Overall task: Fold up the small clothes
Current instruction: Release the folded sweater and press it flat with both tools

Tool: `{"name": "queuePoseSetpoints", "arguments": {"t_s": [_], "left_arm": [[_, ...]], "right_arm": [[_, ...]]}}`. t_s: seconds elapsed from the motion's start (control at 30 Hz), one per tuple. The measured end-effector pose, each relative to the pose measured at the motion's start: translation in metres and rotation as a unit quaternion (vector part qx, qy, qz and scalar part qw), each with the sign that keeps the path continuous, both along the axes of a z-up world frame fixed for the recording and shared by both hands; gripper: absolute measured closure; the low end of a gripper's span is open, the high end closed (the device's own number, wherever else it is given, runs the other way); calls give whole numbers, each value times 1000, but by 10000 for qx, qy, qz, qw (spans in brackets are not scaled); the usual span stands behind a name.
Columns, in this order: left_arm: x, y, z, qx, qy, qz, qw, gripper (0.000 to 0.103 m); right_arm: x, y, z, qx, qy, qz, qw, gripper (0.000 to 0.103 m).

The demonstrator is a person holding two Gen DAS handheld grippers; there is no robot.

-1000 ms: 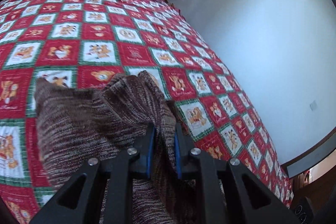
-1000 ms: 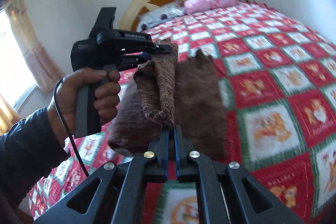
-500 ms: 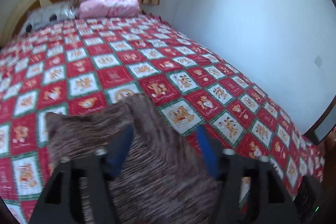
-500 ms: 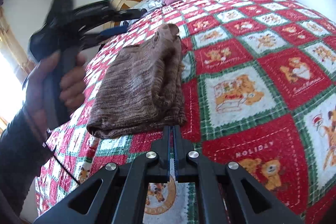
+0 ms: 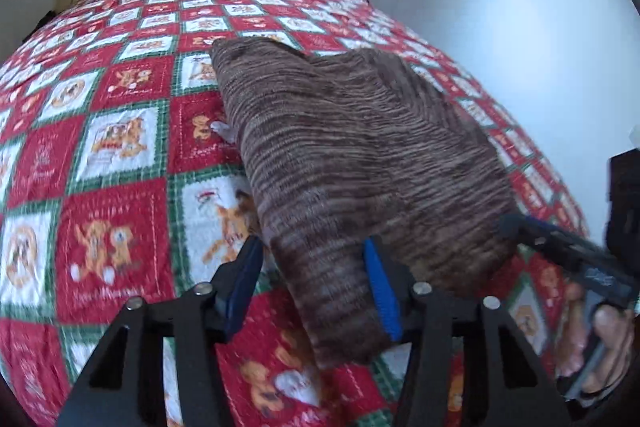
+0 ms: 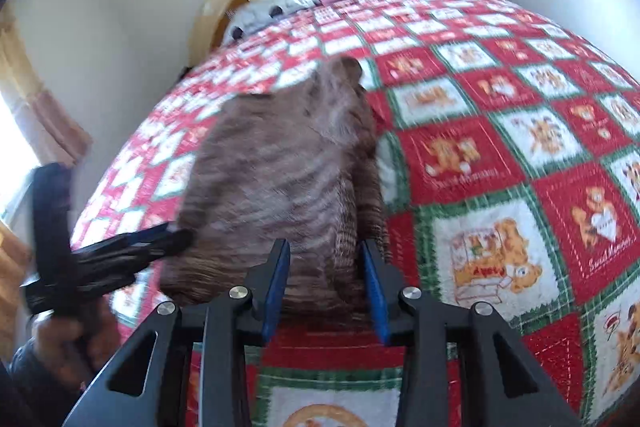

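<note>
Left wrist view: quilt [image 5: 112, 187] covering bed, red, white and green squares
Garment: brown knit [image 5: 352, 155], folded, flat near quilt's foot edge
Left gripper [image 5: 312, 287]: closing, half-wide, knit's near corner between pads, unpinched
Right gripper [image 6: 326, 283]: opening, narrow, straddling knit's near edge, nothing gripped

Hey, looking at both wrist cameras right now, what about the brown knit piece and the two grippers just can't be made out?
- Brown knit garment: what kind it is; folded over, layers hide its shape in both views.
- Its near edge: right wrist view, hidden behind the right gripper, and motion-blurred.
- Left gripper: jaws closing around a garment corner; whether the pads touch it is blurred, left wrist view.
- Quilt lettering: too blurred.
</note>
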State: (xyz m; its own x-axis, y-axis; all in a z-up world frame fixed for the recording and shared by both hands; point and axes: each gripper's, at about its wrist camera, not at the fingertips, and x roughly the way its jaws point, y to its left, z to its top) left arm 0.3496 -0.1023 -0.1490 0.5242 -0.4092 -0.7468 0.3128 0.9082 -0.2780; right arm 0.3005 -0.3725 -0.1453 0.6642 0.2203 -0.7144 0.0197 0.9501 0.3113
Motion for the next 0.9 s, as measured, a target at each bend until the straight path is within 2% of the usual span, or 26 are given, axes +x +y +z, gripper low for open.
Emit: {"name": "queuePoseSetpoints", "arguments": {"t_s": [0.03,0.07,0.13,0.17,0.23,0.27,0.33,0.47,0.53,0.6,0.67,0.77,0.83,0.87,0.9], "left_arm": [[-5,-2,1,-67,-15,-49,10000,49],[-11,-6,-1,-68,-39,-147,9999,48],[-12,-17,-7,116,-31,-253,9996,48],[-11,-19,-10,135,6,-266,9996,57],[-9,-15,-14,41,112,-229,9997,78],[-9,-11,-12,-101,134,-191,9997,82],[-13,-5,-5,-194,83,-179,9996,84],[-27,-1,-3,-83,36,-252,9996,84],[-26,-4,-9,57,-36,-223,9997,82],[-26,-3,-13,115,-20,-133,9998,75],[-27,-5,-13,311,-123,-3,9994,56],[-27,-7,-13,479,-205,36,9986,48],[-26,-9,-15,564,-221,67,9981,43],[-26,-9,-16,612,-229,104,9978,39],[-26,-9,-16,645,-229,134,9976,37]], "right_arm": [[-2,1,-2,-26,-1,12,10000,66],[-5,3,-3,-102,3,19,9999,71],[-8,5,-3,-318,7,-2,9995,84],[-8,5,-3,-303,26,-8,9995,97],[-7,0,-3,-84,108,-24,9999,98],[-7,-1,0,-28,102,-16,9999,98],[-14,1,13,-172,-42,92,9998,98],[-19,4,15,-323,-18,207,9993,98],[-12,-1,-3,-324,201,100,9992,98],[-9,-7,-13,-217,260,53,9994,98],[-10,-6,-10,-233,200,26,9995,98],[-12,-3,4,-368,133,-10,9992,94],[-11,2,18,-618,-95,-79,9980,89],[-9,4,22,-641,-162,-81,9978,74],[-6,7,28,-582,-266,-14,9979,52]]}}
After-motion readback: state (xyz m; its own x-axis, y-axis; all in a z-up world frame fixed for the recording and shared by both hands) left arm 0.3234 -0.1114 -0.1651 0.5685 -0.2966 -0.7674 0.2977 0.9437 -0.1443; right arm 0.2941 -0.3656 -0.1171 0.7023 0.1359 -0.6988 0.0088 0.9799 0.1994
